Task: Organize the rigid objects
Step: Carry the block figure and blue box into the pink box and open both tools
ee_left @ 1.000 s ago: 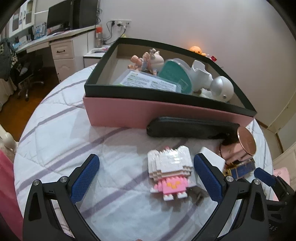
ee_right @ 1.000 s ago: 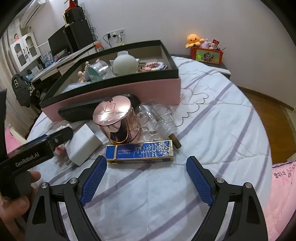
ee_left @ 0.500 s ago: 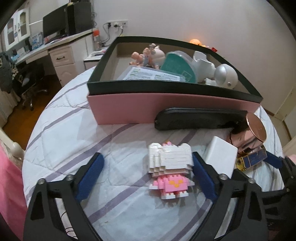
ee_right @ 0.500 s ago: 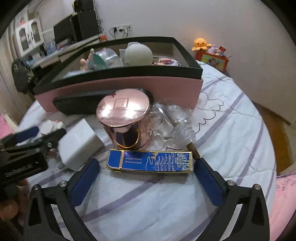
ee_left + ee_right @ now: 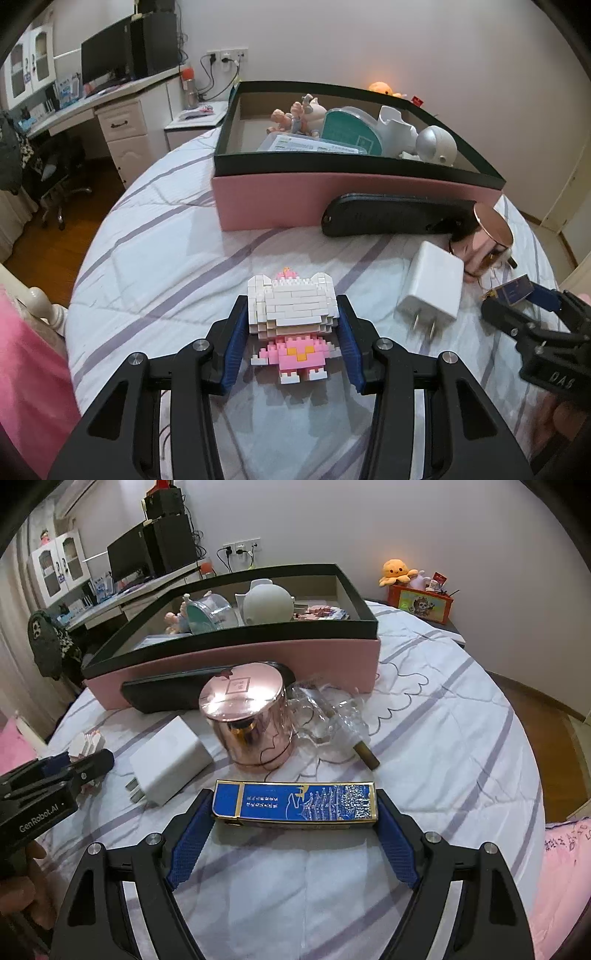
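On the bed, open quilt lies left of the left gripper, while the pink box with its black rim walls off the far side. A second ago wide open, its jaws have just been closing and now press the block figure on both sides. The right gripper, closing too, brackets the blue box at both ends, pads touching or nearly so.

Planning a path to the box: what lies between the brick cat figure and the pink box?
In the left wrist view, only bare striped bedspread lies between the brick cat figure and the pink box.
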`<state>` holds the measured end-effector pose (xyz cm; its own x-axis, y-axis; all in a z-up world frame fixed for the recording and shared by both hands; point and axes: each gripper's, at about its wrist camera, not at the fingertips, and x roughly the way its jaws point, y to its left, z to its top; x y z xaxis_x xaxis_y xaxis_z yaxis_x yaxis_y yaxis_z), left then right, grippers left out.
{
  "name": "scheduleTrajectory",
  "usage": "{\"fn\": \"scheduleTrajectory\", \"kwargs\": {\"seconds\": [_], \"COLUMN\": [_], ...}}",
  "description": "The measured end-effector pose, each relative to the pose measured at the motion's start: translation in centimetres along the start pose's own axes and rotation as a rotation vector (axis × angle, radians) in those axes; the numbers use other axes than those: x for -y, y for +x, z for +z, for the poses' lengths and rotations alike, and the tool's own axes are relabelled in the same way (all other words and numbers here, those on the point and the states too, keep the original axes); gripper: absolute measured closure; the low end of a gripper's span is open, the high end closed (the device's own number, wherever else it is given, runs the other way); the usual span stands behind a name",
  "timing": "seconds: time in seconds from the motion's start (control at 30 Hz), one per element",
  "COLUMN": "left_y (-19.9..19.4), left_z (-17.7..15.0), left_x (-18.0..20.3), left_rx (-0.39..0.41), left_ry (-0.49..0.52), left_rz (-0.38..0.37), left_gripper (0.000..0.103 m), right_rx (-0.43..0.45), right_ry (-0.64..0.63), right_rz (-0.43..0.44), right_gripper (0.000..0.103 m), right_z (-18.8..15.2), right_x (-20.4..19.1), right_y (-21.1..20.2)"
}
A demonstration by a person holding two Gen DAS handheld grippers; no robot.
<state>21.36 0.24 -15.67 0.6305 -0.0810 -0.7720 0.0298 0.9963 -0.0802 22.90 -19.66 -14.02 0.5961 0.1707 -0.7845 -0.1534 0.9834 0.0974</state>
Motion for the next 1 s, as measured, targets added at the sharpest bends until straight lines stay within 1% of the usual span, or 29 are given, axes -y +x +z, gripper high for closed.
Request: {"fn": "scheduleTrajectory", "kwargs": {"seconds": [0.13,0.27,0.53,0.6,0.8,0.9,1.0], "left_y": [-0.8,-1.9,-3.7,-3.9,-4.4,-4.1,-3.2], "left_z": [-0.4,0.0,2.1,3.0,7.3,9.9,12.5], "left_x": [-0.3,-0.6,-0.5,-0.5,-0.5,-0.5,-0.4], "left_rx": [0.008,0.031,0.093,0.11,0.185,0.222,0.244], "left_ry": [-0.002,0.0,0.01,0.011,0.019,0.02,0.021], "left_rz": [0.007,0.01,0.004,-0.001,-0.007,-0.01,-0.01], "left_gripper": [0.057,0.057,0.057,0.057,0.057,0.057,0.057], "right_rx": [0.015,0.048,0.113,0.129,0.2,0.223,0.224], "right_ry": [0.006,0.008,-0.004,-0.011,-0.045,-0.056,-0.059], "right_rz": [0.01,0.021,0.051,0.056,0.067,0.074,0.084], "right_gripper": [0.019,0.019,0.019,0.019,0.019,0.019,0.019], "right_z": [-0.1,0.5,2.7,3.5,7.8,10.7,12.6], "right_x": [0.1,0.0,-0.7,-0.9,-0.9,-0.6,-0.5], "right_y": [-1.1,-2.5,-4.4,-4.6,-5.1,-4.3,-3.0]}}
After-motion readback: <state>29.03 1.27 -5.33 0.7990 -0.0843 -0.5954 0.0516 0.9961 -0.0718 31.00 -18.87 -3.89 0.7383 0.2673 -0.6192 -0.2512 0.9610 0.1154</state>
